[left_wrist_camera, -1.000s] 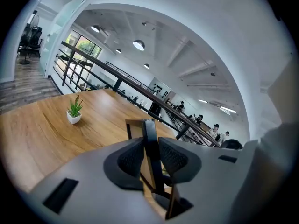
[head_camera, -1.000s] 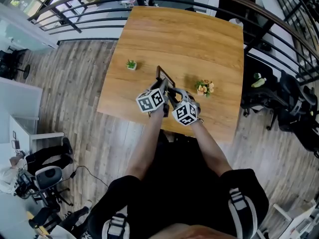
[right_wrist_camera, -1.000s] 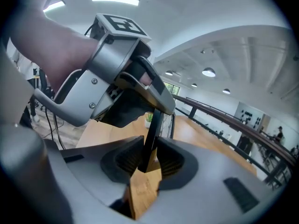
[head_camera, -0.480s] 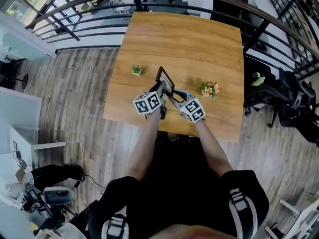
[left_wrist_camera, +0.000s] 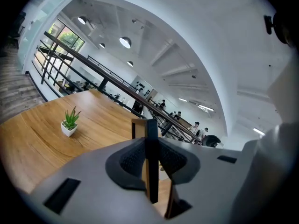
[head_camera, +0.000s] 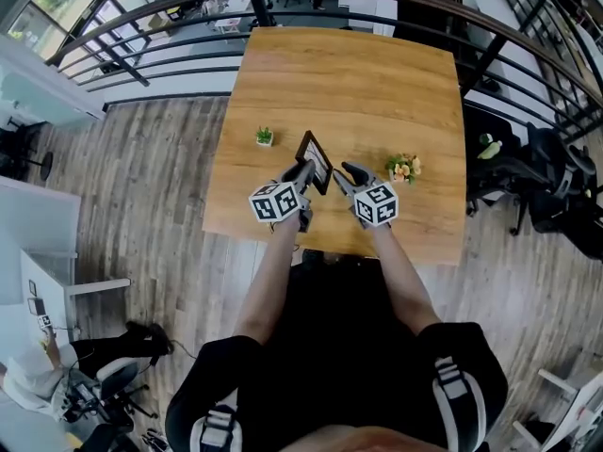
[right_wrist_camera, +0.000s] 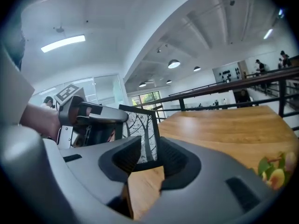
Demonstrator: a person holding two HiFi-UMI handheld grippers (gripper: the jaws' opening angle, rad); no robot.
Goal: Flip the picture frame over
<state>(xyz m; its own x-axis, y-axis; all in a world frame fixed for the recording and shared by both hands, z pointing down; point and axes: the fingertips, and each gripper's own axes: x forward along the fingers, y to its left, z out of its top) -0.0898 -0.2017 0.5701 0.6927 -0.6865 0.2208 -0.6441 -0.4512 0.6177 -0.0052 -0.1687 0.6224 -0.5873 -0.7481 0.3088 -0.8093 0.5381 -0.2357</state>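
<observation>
The picture frame (head_camera: 317, 155) stands upright on edge over the wooden table (head_camera: 358, 73). It has a dark rim and a black-and-white print of trees (right_wrist_camera: 144, 132). My left gripper (head_camera: 306, 170) is shut on the frame's near edge. In the left gripper view the frame (left_wrist_camera: 150, 129) runs edge-on between the pads of the left gripper (left_wrist_camera: 151, 164). My right gripper (head_camera: 345, 171) is just to the right of the frame and apart from it. In its own view the right gripper (right_wrist_camera: 149, 155) has its jaws parted with nothing between them, and it faces the printed side.
A small potted plant (head_camera: 265, 137) (left_wrist_camera: 69, 123) stands left of the frame. A bunch of flowers (head_camera: 405, 169) (right_wrist_camera: 274, 171) lies to the right. A black railing (head_camera: 170, 36) runs behind the table, with chairs (head_camera: 551, 191) at the right.
My right gripper has come off the frame, rolled and drawn away to the right. The left gripper still holds the frame, now more upright.
</observation>
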